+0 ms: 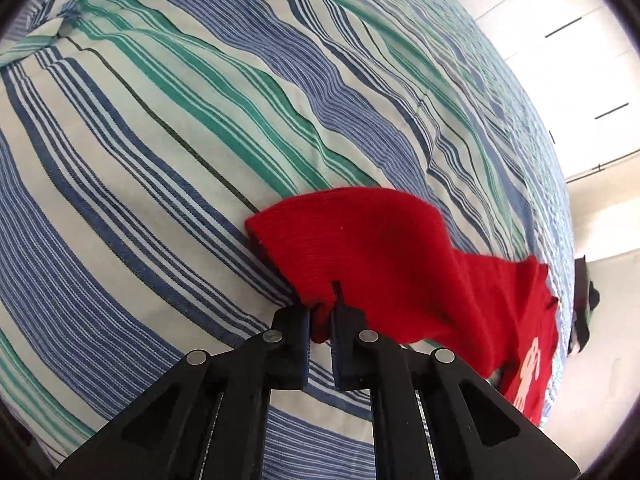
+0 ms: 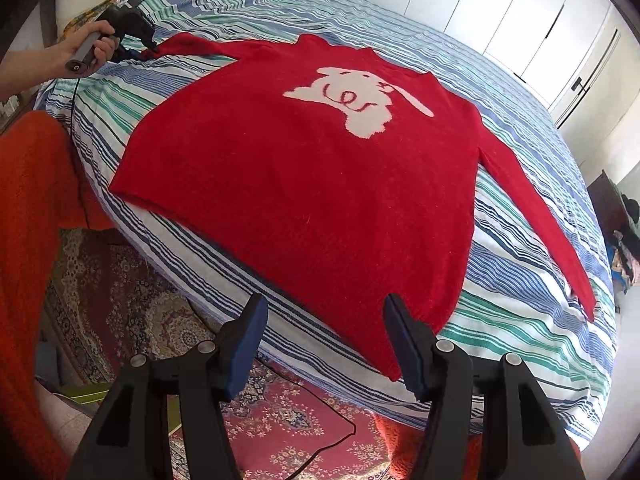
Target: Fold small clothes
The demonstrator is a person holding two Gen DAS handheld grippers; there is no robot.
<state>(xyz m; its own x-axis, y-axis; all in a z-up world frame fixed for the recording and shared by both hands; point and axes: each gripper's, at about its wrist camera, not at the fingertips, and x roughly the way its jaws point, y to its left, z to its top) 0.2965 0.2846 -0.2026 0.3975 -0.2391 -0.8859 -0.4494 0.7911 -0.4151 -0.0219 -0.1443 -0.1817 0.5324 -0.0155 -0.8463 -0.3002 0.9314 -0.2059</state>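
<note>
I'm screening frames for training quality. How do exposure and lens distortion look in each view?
Left wrist view: the white wardrobe is blown out and the striped bedspread bulges from the fisheye, yet the red sweater cuff in the left hand-held gripper stays sharp. Right wrist view: even light, sharp sweater, dark vignette corners, bed edges curved.

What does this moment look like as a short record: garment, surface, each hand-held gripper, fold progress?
garment: red sweater with a white figure on the chest, spread flat, front up
surface: striped bedspread on a bed
left hand-held gripper: shut on the cuff of one sleeve, at the far end of the sweater as the right wrist view shows it
right hand-held gripper: open, above the sweater's hem near the bed edge, holding nothing
other sleeve: lying straight on the bedspread
floor: patterned rug
fold progress: no fold visible yet
</note>
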